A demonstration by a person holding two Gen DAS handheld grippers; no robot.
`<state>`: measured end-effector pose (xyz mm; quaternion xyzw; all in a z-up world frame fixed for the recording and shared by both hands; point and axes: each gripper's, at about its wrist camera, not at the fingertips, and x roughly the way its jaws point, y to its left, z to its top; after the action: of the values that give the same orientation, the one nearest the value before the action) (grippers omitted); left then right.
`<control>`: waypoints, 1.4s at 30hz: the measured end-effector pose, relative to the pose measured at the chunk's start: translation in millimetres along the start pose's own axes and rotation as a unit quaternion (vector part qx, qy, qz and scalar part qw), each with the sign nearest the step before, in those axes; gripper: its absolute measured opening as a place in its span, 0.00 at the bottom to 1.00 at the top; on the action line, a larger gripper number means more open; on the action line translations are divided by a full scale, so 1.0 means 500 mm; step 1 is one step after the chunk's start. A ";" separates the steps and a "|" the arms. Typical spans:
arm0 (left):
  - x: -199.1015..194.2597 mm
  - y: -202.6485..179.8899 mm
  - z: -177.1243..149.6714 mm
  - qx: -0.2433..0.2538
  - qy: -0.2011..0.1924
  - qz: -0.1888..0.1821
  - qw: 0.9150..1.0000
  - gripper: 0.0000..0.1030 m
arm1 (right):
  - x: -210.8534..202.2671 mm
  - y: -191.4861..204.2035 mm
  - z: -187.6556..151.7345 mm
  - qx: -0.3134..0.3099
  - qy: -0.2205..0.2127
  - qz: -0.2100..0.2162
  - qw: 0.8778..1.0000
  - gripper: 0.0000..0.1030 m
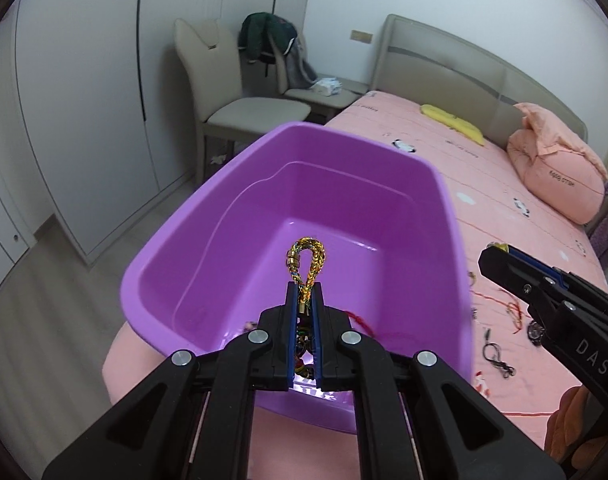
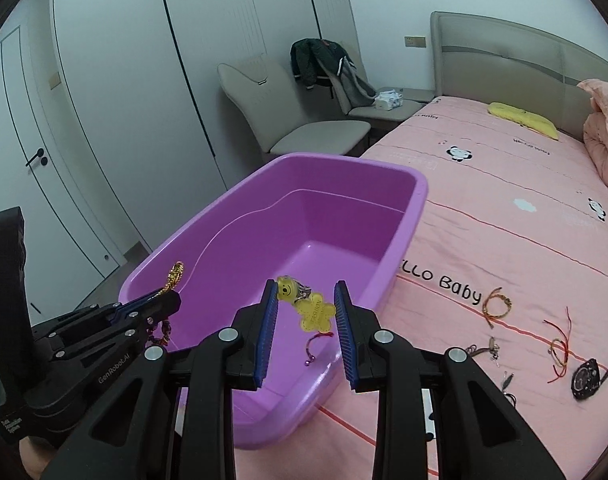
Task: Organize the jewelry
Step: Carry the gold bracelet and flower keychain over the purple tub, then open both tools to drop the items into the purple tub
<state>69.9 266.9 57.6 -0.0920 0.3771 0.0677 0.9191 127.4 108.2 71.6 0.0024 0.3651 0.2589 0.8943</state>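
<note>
A purple plastic tub (image 1: pixel 208 224) sits on the pink bed (image 1: pixel 483 184); it also shows in the right wrist view (image 2: pixel 407 216). My left gripper (image 1: pixel 305 292) is shut on a gold braided bracelet (image 1: pixel 305 260) and holds it over the tub; the left gripper (image 2: pixel 166 300) also shows in the right wrist view. My right gripper (image 2: pixel 305 292) is open above the tub's near end. A yellow bear keychain (image 2: pixel 305 304) and a red string piece (image 2: pixel 315 344) are in the tub between its fingers. Loose jewelry lies on the bed: an orange bracelet (image 2: pixel 497 304), red cords (image 2: pixel 559 344), a black watch (image 2: pixel 587 376).
Two beige chairs (image 2: pixel 304 120) stand beyond the tub, one with a dark jacket (image 2: pixel 323 60). White wardrobe doors (image 2: pixel 124 100) fill the left. A pink pillow (image 1: pixel 555 168) and a yellow cushion (image 1: pixel 451 120) lie near the headboard. The tub sits at the bed's left edge.
</note>
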 end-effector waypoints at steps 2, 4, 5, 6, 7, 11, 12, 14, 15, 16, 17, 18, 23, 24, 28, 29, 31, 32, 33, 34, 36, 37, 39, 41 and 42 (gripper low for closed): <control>0.015 0.013 0.000 -0.004 0.008 0.004 1.000 0.07 | 0.025 0.015 0.006 -0.004 0.012 0.003 1.000 0.27; 0.030 0.021 0.002 -0.005 0.017 0.006 1.000 0.07 | 0.045 0.024 0.009 -0.007 0.024 0.003 1.000 0.27; 0.038 0.025 0.004 -0.005 0.022 0.007 1.000 0.07 | 0.053 0.028 0.009 -0.007 0.030 0.001 1.000 0.27; 0.044 0.028 0.006 -0.004 0.025 0.007 1.000 0.07 | 0.066 0.027 0.011 -0.006 0.037 0.001 0.999 0.27; 0.048 0.032 0.006 -0.004 0.028 0.007 1.000 0.07 | 0.075 0.027 0.013 -0.005 0.043 0.002 0.999 0.27; 0.067 0.038 0.011 -0.002 0.037 0.009 0.999 0.07 | 0.107 0.030 0.016 -0.009 0.062 -0.004 0.998 0.27; 0.073 0.035 0.013 -0.002 0.039 0.012 0.999 0.07 | 0.110 0.030 0.015 -0.009 0.065 -0.005 0.998 0.27; 0.082 0.038 0.014 -0.002 0.044 0.015 0.999 0.07 | 0.119 0.031 0.015 -0.011 0.071 -0.008 0.997 0.27; 0.084 0.040 0.013 -0.002 0.045 0.016 0.999 0.07 | 0.123 0.032 0.016 -0.012 0.073 -0.009 0.997 0.27; 0.087 0.042 0.014 -0.003 0.046 0.017 0.999 0.07 | 0.125 0.032 0.015 -0.013 0.075 -0.009 0.997 0.27; 0.089 0.043 0.014 -0.003 0.046 0.018 0.999 0.07 | 0.127 0.033 0.016 -0.014 0.076 -0.010 0.997 0.27; 0.090 0.044 0.015 -0.004 0.045 0.019 0.999 0.07 | 0.129 0.034 0.017 -0.014 0.077 -0.012 0.997 0.27; 0.098 0.043 0.016 -0.004 0.054 0.030 0.998 0.10 | 0.138 0.033 0.018 -0.014 0.084 -0.018 0.996 0.27; 0.100 0.045 0.017 -0.007 0.058 0.032 0.998 0.10 | 0.138 0.032 0.018 -0.014 0.084 -0.018 0.996 0.28; 0.096 0.048 0.021 -0.012 0.059 0.044 0.997 0.34 | 0.134 0.027 0.021 -0.015 0.080 -0.025 0.996 0.34; 0.091 0.050 0.021 -0.015 0.056 0.049 0.997 0.54 | 0.129 0.027 0.022 -0.014 0.077 -0.026 0.997 0.36; 0.075 0.053 0.022 -0.022 0.039 0.058 0.997 0.80 | 0.119 0.020 0.024 -0.009 0.070 -0.027 0.997 0.48; 0.067 0.055 0.021 -0.025 0.031 0.060 0.997 0.81 | 0.113 0.017 0.025 -0.006 0.066 -0.027 0.997 0.49; 0.063 0.055 0.020 -0.025 0.029 0.061 0.997 0.81 | 0.108 0.013 0.026 -0.005 0.063 -0.028 0.998 0.51; 0.060 0.054 0.019 -0.024 0.030 0.063 0.997 0.81 | 0.102 0.011 0.026 -0.005 0.058 -0.031 0.998 0.53; 0.056 0.054 0.017 -0.025 0.034 0.065 0.997 0.81 | 0.092 0.005 0.025 -0.004 0.051 -0.034 0.998 0.53; 0.054 0.054 0.016 -0.026 0.034 0.065 0.997 0.81 | 0.088 0.002 0.025 -0.004 0.050 -0.034 0.998 0.53; 0.049 0.052 0.012 -0.027 0.035 0.067 0.997 0.81 | 0.080 -0.001 0.022 -0.004 0.046 -0.033 0.998 0.53; 0.043 0.050 0.009 -0.028 0.035 0.069 0.997 0.83 | 0.072 -0.005 0.018 -0.001 0.045 -0.031 0.999 0.53; 0.040 0.050 0.007 -0.028 0.033 0.070 0.997 0.83 | 0.069 -0.007 0.016 0.001 0.044 -0.030 0.999 0.53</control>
<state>81.4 293.2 42.9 -0.0939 0.4109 0.1390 0.8961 154.9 122.7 54.7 -0.0191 0.4043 0.2311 0.8847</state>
